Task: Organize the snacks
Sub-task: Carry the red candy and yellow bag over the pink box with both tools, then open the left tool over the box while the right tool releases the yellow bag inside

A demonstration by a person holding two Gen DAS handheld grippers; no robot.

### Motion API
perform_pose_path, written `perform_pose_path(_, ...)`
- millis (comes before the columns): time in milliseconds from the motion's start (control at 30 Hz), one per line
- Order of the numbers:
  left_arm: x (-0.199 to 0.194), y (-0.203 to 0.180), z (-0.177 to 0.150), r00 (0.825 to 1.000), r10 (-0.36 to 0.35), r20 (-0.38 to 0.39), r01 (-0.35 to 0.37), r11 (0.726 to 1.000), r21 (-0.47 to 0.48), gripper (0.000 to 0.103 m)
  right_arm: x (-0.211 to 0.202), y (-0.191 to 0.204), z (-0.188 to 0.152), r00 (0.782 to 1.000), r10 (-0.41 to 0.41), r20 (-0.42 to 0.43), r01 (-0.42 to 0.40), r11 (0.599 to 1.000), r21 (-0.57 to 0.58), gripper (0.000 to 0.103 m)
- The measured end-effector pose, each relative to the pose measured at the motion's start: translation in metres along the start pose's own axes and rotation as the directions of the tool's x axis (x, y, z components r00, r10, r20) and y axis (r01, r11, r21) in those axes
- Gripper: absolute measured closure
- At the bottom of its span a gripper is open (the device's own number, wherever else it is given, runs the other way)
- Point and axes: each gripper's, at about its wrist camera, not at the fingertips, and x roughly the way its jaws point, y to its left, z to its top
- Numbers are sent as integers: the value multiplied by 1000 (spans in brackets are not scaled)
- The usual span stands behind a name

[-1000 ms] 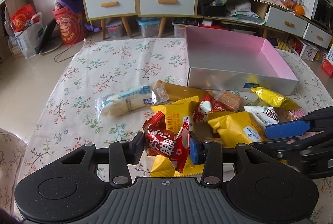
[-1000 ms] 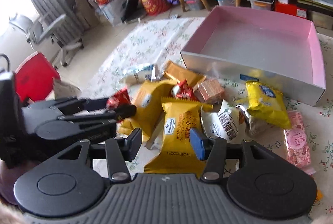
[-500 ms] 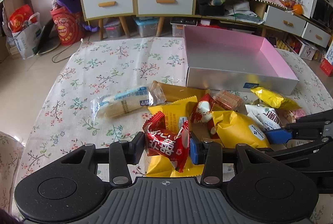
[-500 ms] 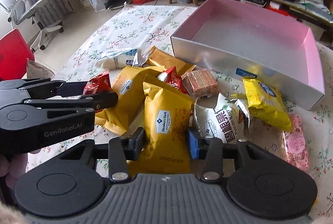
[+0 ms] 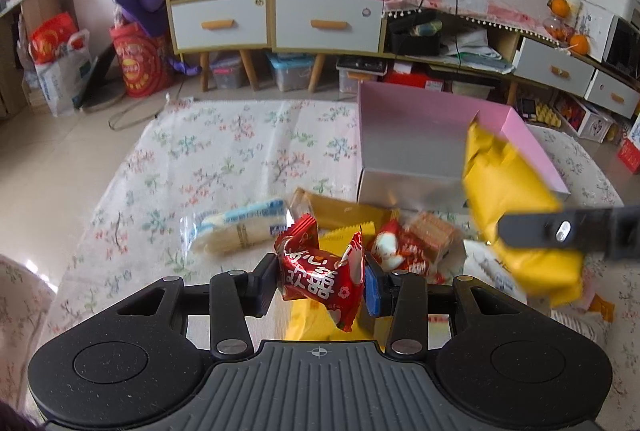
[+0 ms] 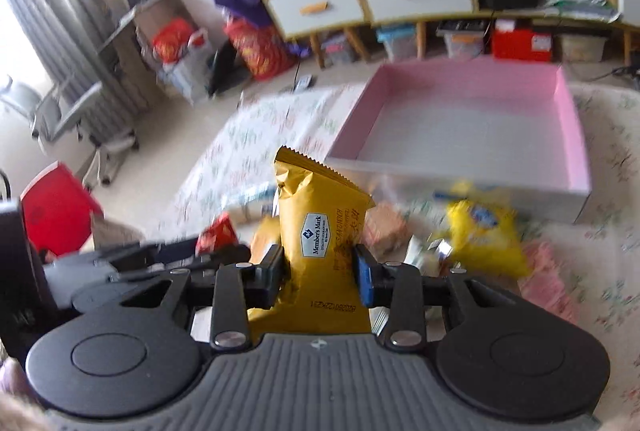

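My left gripper [image 5: 320,281] is shut on a red candy wrapper [image 5: 320,277], held just above the snack pile. My right gripper [image 6: 320,273] has its jaws closing on a yellow Member's Mark packet [image 6: 320,243], lifted clear of the pile; both pads press its sides. The same yellow packet [image 5: 516,199] and one right finger [image 5: 560,229] show at the right of the left wrist view, in front of the pink box [image 5: 424,119]. The pink box [image 6: 472,111], empty inside, lies beyond the pile. The left gripper [image 6: 172,255] sits low left in the right wrist view.
Loose snacks lie on the floral tablecloth [image 5: 224,155]: a white-blue wafer pack [image 5: 236,227], a brown packet [image 5: 344,211], a red-white sweet [image 5: 396,251], a bright yellow bag [image 6: 480,235], a pink packet [image 6: 548,279]. Cabinets [image 5: 272,19] stand behind.
The right gripper closed on the yellow packet and lifted it off the pile toward the pink box. The left gripper stayed put with the red candy.
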Motion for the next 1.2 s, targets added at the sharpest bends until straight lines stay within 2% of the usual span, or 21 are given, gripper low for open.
perform_pose_path(167,19,-21,15,1000,-15,-17,16,998,61,63,-8,-23,12,997,-30,72,24,996,85,69)
perform_pose_path(267,30,-31,31,1000,-4,4,4,995,98,63,-5,-38,17,993,-59,102,45,990,135,69)
perform_pose_path(433,48,-47,55,999,-41,34,36,993,117,63,-4,-60,22,983,-93,158,59,977,207,69)
perform_pose_path(733,95,-70,73,997,-67,47,59,985,159,63,7,-86,28,969,-147,198,96,964,249,69)
perform_pose_path(933,124,-77,73,1000,-14,14,11,980,197,62,22,-99,31,963,-203,179,158,959,235,69)
perform_pose_path(1067,132,-75,70,999,-10,-34,16,984,178,62,24,-107,32,962,-200,183,150,955,255,70)
perform_pose_path(1200,130,-80,68,998,6,-58,7,976,219,61,21,-109,31,961,-193,197,139,956,259,70)
